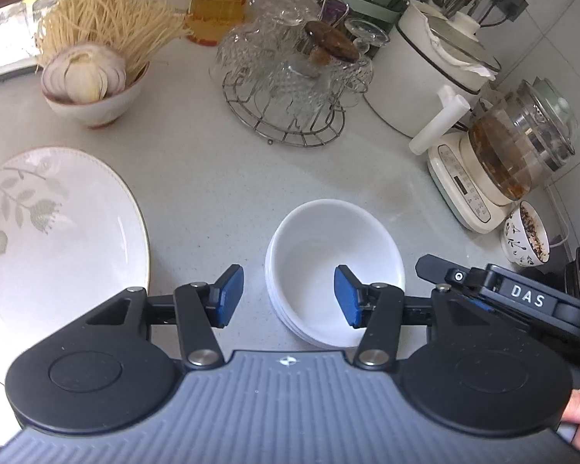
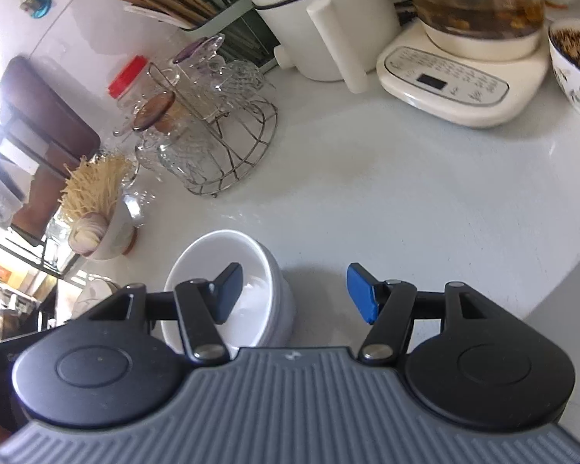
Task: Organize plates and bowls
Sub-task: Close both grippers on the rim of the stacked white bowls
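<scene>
A: Left wrist view first, going left to right. What do you see?

B: A big plate [image 1: 58, 232] with a grey leaf pattern lies flat on the counter [image 1: 197, 170] at the left edge. Behind it stands a bowl [image 1: 96, 100] holding garlic and dry noodles. Near the middle is a stack of white bowls [image 1: 328, 247], nested and upright, well apart from the plate.

A: And the left gripper [image 1: 288, 295]?

B: Its jaws stand about half open, holding nothing. The left blue pad sits outside the stack's rim, the right pad over the inside of the top bowl. I cannot tell whether either pad touches the rim.

A: Further right?

B: A wire rack [image 1: 290, 116] of glass cups behind, then a white pot [image 1: 425, 73], a kettle [image 1: 522, 147] on its cream base, and a small patterned cup [image 1: 526, 239]. The right gripper's black body reaches in at the right edge, just beside the stack.

A: Now the right wrist view.

B: The noodle bowl [image 2: 108, 239] is far left, the stack [image 2: 251, 266] left of centre, the rack [image 2: 220, 147] behind it, the pot [image 2: 328, 11] and kettle base [image 2: 460, 81] at the top right.

A: The right gripper [image 2: 294, 294]?

B: Also about half open and empty. Its left pad hangs over the top bowl's inside; its right pad is over bare counter [image 2: 406, 201], clear of the stack.
</scene>
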A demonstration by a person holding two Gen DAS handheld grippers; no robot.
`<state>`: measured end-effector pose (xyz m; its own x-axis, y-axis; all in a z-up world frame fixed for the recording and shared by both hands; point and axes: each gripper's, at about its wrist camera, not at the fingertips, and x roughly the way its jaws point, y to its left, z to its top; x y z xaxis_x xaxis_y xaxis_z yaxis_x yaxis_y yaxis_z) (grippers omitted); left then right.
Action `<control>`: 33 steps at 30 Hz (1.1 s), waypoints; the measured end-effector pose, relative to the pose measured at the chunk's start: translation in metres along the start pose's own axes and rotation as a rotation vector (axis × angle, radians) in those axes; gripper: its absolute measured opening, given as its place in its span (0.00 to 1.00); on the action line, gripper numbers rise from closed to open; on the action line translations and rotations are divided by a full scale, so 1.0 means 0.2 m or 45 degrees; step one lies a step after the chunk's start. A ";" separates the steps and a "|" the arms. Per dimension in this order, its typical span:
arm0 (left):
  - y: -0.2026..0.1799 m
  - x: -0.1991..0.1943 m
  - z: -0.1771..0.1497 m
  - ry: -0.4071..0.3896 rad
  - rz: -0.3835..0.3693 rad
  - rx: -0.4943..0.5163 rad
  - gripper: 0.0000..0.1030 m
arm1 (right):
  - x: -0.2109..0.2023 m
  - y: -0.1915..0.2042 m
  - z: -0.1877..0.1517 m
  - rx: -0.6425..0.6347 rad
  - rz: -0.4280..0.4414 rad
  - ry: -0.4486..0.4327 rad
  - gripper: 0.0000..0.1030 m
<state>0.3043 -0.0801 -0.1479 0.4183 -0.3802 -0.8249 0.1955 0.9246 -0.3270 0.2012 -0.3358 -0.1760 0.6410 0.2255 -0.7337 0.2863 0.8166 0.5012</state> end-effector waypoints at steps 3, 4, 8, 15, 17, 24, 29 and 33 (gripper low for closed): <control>0.01 0.02 -0.01 -0.002 -0.020 -0.015 0.56 | 0.01 -0.02 -0.02 0.020 0.034 0.013 0.60; 0.01 0.02 -0.01 0.000 -0.028 -0.023 0.56 | 0.01 -0.02 -0.02 0.026 0.044 0.021 0.60; 0.03 0.06 -0.02 -0.001 -0.041 -0.050 0.56 | 0.05 -0.03 -0.04 0.053 0.065 0.062 0.60; 0.06 0.14 -0.06 0.026 -0.047 -0.148 0.55 | 0.11 -0.03 -0.06 0.065 0.081 0.139 0.54; 0.06 0.15 -0.07 0.031 -0.047 -0.157 0.55 | 0.13 -0.03 -0.06 0.060 0.089 0.151 0.52; 0.03 0.22 -0.10 0.051 -0.036 -0.117 0.49 | 0.20 -0.06 -0.06 0.075 0.146 0.205 0.28; 0.01 0.25 -0.11 0.074 -0.021 -0.109 0.35 | 0.19 -0.05 -0.05 0.057 0.160 0.201 0.20; -0.02 0.25 -0.12 0.070 0.013 -0.093 0.26 | 0.19 -0.05 -0.04 0.042 0.159 0.216 0.19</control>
<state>0.3020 -0.1017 -0.1987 0.3706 -0.3706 -0.8516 0.1253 0.9285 -0.3495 0.2164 -0.3311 -0.2127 0.5449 0.4121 -0.7302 0.2372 0.7595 0.6057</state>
